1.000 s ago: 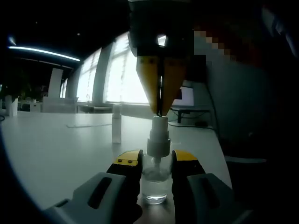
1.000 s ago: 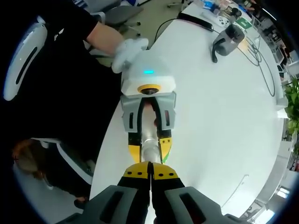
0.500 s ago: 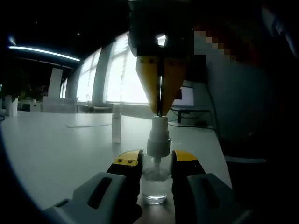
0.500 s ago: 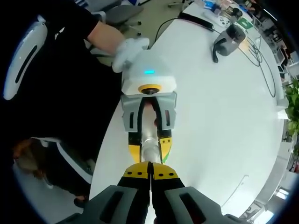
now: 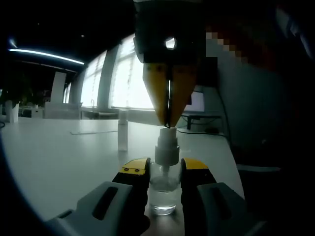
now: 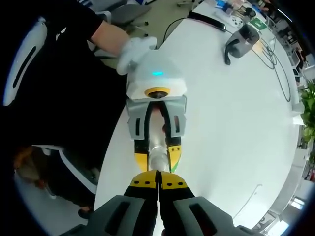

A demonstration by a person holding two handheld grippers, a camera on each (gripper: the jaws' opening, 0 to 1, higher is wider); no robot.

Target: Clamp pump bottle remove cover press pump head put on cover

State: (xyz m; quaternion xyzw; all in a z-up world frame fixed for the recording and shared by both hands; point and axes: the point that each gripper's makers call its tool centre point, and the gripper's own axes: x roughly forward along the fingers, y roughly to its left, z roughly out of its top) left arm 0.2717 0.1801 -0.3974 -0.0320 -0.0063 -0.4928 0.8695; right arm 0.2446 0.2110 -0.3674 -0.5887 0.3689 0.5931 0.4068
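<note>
In the left gripper view, the left gripper [image 5: 164,172] is rising from the bottom centre of the frame with its two yellow-tipped jaws clamped on either side of the pump bottle [image 5: 163,194], a small clear bottle standing upright on the white worktop [image 5: 59,157]. The white pump head [image 5: 167,147] is standing up above those jaws at the centre of the frame. From the top centre the right gripper [image 5: 168,123] is hanging straight down, its yellow jaws pressed together with only a thin slit between them, and their tips are touching the top of the pump head. To the left of centre, farther back on the worktop, the cover [image 5: 122,130] is standing upright as a slim pale tube, well apart from the bottle. Bright windows [image 5: 115,81] are glowing behind it in the upper middle. In the right gripper view, the right gripper [image 6: 158,183] is coming up from the bottom centre with its jaws closed together, tips resting on the pump bottle [image 6: 158,158] seen from above just over them. The left gripper [image 6: 156,160] is reaching down from the upper centre, gripping the bottle between its yellow tips. A gloved hand [image 6: 135,49] is holding that gripper at the upper left, and the worktop [image 6: 236,128] is spreading across the right of the frame.
</note>
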